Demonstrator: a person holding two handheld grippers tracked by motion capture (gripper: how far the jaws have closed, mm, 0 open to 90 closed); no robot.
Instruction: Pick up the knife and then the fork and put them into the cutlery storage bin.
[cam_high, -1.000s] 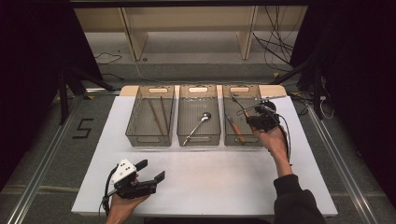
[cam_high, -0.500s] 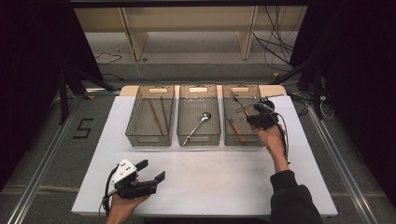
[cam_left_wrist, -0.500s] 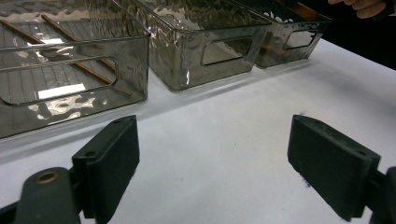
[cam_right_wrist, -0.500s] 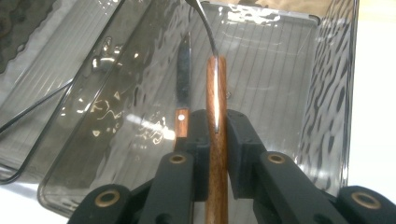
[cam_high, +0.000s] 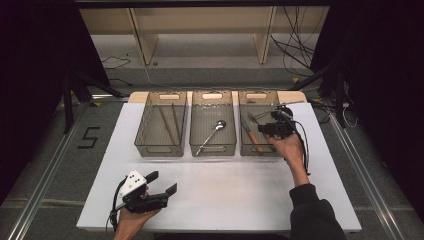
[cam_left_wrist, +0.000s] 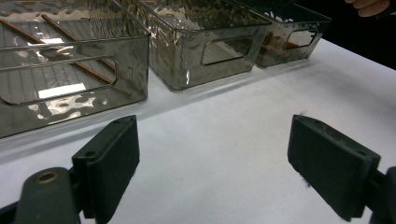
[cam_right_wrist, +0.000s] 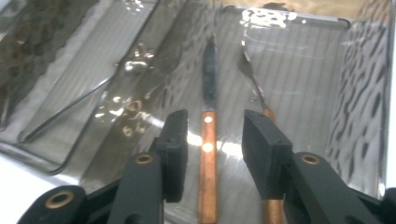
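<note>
Both claws empty: right claw (cam_right_wrist: 212, 154) narrow above knife (cam_right_wrist: 208, 140); left claw (cam_left_wrist: 212, 163) wide.

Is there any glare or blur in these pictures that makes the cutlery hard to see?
In the right gripper view, bright glare on the bin floor lies beside the sharp knife; the fork is dimmer. In the left gripper view, rippled bin walls distort the chopsticks. The high view is dark around the table.
</note>
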